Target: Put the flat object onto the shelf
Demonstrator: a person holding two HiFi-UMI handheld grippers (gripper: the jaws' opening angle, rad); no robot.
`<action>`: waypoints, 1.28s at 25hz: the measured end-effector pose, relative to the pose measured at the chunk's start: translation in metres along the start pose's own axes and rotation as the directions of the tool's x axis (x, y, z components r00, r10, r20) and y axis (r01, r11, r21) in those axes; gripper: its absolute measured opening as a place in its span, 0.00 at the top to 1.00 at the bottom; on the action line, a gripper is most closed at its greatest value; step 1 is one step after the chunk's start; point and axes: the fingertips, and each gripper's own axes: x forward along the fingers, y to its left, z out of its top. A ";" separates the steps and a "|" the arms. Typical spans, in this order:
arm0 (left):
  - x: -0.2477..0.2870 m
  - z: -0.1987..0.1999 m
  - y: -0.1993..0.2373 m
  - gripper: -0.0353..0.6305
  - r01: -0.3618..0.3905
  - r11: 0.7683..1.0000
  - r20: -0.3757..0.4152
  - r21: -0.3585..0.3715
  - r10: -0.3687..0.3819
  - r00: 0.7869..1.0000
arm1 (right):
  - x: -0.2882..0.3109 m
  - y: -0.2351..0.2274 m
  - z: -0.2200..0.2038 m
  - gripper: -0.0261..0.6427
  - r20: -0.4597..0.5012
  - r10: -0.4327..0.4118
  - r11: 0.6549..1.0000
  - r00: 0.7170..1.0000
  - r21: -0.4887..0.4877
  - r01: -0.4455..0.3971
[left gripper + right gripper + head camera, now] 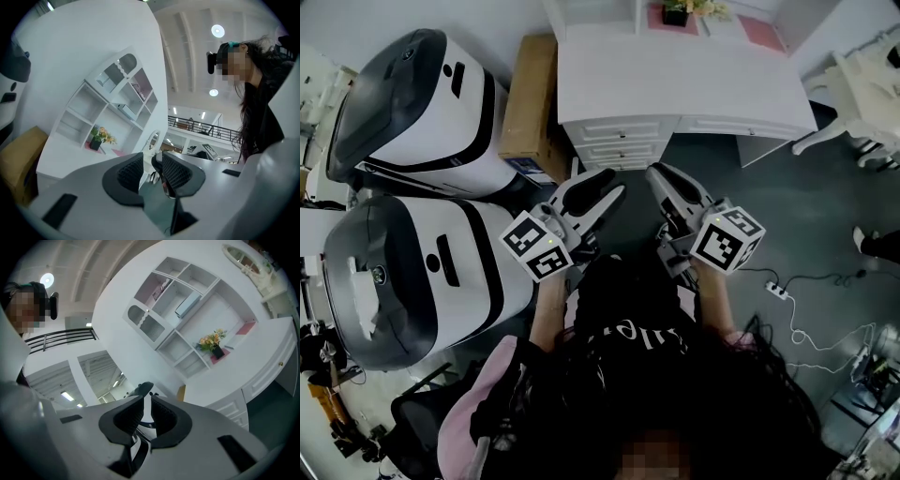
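Both grippers are held out level in front of the person, short of the white desk (675,84), and nothing lies between the jaws of either. My left gripper (614,189) (152,159) has its pads a narrow gap apart. My right gripper (656,174) (149,397) is shut and empty. The white shelf unit (112,101) (187,324) stands on the desk's back. A pale flat box (188,304) (125,110) lies in one middle compartment. A flower pot (677,13) (213,347) sits on a pink mat (761,34).
Two large white-and-black machines (422,103) (403,281) stand at the left, with a cardboard box (530,94) beside the desk. A white chair (862,94) stands at the right. A power strip (778,291) and its cable lie on the grey floor.
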 end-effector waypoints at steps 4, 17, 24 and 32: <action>-0.021 -0.008 -0.011 0.78 0.027 1.000 0.001 -0.011 -0.027 1.000 | -0.010 0.019 -0.021 0.86 -0.002 -0.021 0.999 1.000 -0.026 0.021; -0.067 -0.020 -0.036 0.83 0.022 1.000 0.014 -0.008 -0.022 1.000 | -0.031 0.057 -0.056 0.86 -0.020 -0.021 0.996 1.000 -0.092 0.019; -0.077 -0.018 -0.042 0.83 0.005 1.000 0.023 0.011 -0.005 1.000 | -0.034 0.068 -0.061 0.86 -0.028 -0.002 0.994 1.000 -0.109 -0.001; -0.067 -0.023 -0.058 0.83 0.024 0.999 0.003 0.032 -0.024 1.000 | -0.051 0.065 -0.062 0.86 -0.012 0.007 0.994 1.000 -0.111 -0.008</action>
